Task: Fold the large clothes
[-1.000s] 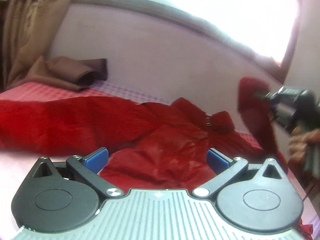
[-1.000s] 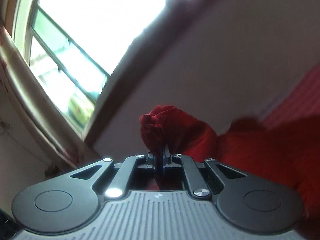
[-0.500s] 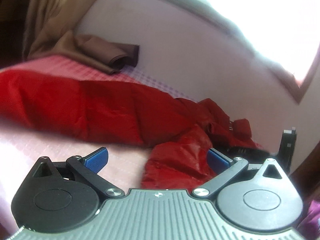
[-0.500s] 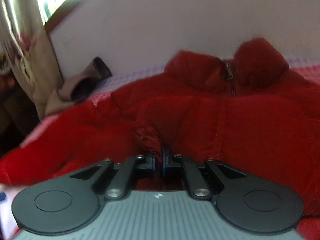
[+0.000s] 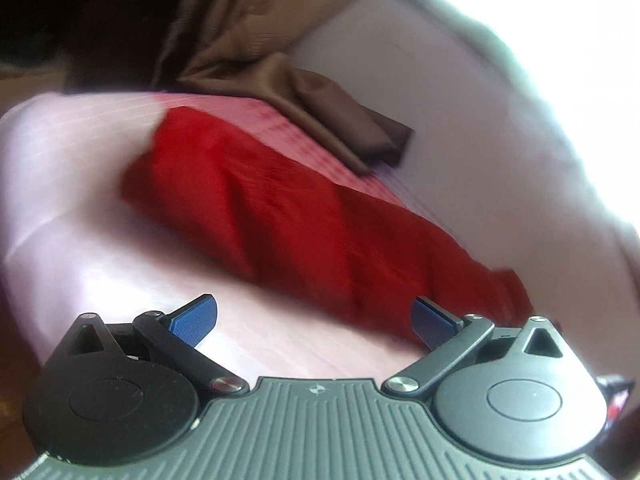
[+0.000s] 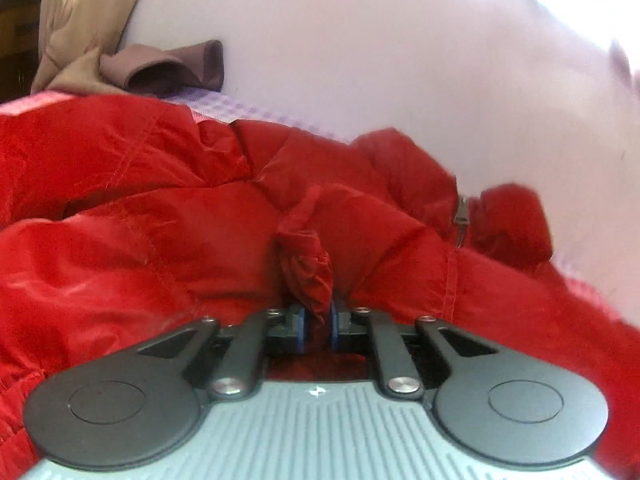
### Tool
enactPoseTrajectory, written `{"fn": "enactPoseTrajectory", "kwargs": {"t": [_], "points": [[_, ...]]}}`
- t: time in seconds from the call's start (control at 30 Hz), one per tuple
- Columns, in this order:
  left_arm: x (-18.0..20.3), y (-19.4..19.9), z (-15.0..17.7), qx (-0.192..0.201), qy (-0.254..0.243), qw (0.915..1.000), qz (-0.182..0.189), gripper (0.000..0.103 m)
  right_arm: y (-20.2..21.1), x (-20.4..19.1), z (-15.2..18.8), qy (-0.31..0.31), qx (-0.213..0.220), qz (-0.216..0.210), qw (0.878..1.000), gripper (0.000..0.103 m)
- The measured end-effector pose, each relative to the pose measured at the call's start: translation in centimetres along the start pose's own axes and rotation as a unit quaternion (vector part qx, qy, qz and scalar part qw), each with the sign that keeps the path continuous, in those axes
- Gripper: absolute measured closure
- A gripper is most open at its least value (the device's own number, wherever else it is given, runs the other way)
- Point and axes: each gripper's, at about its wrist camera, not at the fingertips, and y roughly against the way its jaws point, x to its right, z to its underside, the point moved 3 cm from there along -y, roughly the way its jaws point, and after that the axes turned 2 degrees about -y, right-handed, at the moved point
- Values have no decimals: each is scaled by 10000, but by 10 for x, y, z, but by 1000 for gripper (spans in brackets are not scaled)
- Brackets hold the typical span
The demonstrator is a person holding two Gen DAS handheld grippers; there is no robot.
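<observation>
A red puffy jacket point(image 6: 160, 240) lies spread on a pink bed sheet point(image 5: 80, 220). In the right wrist view its zipper pull point(image 6: 462, 220) and collar lie at the right, near the wall. My right gripper point(image 6: 317, 322) rests low on the jacket with a bunched fold of red sleeve fabric point(image 6: 308, 264) between its blue pads. Its jaws are opening a little, and the fabric still fills the narrow gap. My left gripper point(image 5: 314, 320) is open above the bare sheet, with nothing between its fingers. The jacket's long red body point(image 5: 300, 216) lies just beyond it.
A brown cloth point(image 5: 320, 92) lies bunched at the far side of the bed under a hanging curtain, also seen as the brown cloth point(image 6: 168, 64) in the right wrist view. A pale wall point(image 5: 460, 120) runs behind the bed. A bright window lies at the upper right.
My right gripper came down from the air with the sleeve and laid it over the jacket's body; its pads have parted slightly. My left gripper swung left along the bed, staying open.
</observation>
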Motion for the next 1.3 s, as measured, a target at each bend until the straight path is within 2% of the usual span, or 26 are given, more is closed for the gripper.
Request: {"fn": "enactPoseTrajectory", "kwargs": {"t": [0.03, 0.1, 0.2, 0.27, 0.3, 0.33, 0.37, 0.4, 0.43, 0.47, 0.57, 0.67, 0.73, 0.83, 1.0, 1.17, 1.3], "points": [[-8, 0, -2, 18, 120, 9999, 19, 4, 7, 2, -2, -36, 35, -54, 10000, 83], [-20, 2, -9, 140, 284, 9994, 124, 5, 30, 9, -5, -371, 365, -405, 9978, 80], [-31, -1, -24, 287, 476, 9984, 44, 5, 74, 25, -12, -833, 857, -887, 9889, 68], [-40, -6, -34, 316, 725, 9968, 115, 8, 102, 35, -12, -985, 1070, -1120, 9830, 40], [-44, -7, -39, 364, 871, 9954, 159, 11, 117, 41, -10, -1017, 1208, -1219, 9799, 34], [-45, -10, -43, 389, 918, 9949, 132, 20, 131, 47, -8, -1023, 1345, -1301, 9770, 30], [-46, -14, -48, 378, 919, 9950, 35, 28, 147, 54, -4, -1017, 1450, -1398, 9742, 29], [-47, -20, -51, 335, 930, 9951, -23, 48, 159, 61, 0, -1054, 1499, -1465, 9721, 29], [-49, -25, -54, 251, 979, 9949, -40, 74, 175, 72, 7, -1198, 1555, -1544, 9683, 29], [-51, -31, -56, 161, 1006, 9948, -62, 86, 185, 82, 13, -1369, 1566, -1636, 9643, 29], [-53, -39, -61, 186, 940, 9952, -214, 94, 214, 116, 39, -1951, 1506, -1776, 9527, 27], [-35, -32, -73, 380, 718, 9961, -338, 97, 232, 144, 64, -2258, 1357, -1715, 9493, 16], [-13, -23, -83, 580, 527, 9966, -259, 97, 241, 158, 80, -2325, 1323, -1533, 9513, 15], [44, -1, -100, 910, 42, 9958, 50, 97, 247, 176, 102, -2396, 1282, -1194, 9549, 15], [157, 30, -109, 1193, -655, 9877, 774, 97, 244, 195, 129, -2907, 1224, -1214, 9411, 14], [275, 38, -79, 1082, -1428, 9731, 1447, 97, 242, 208, 147, -3138, 1363, -1263, 9311, 14], [354, 23, -37, 736, -1876, 9591, 1990, 97, 241, 223, 159, -3367, 1401, -1318, 9218, 14]]}}
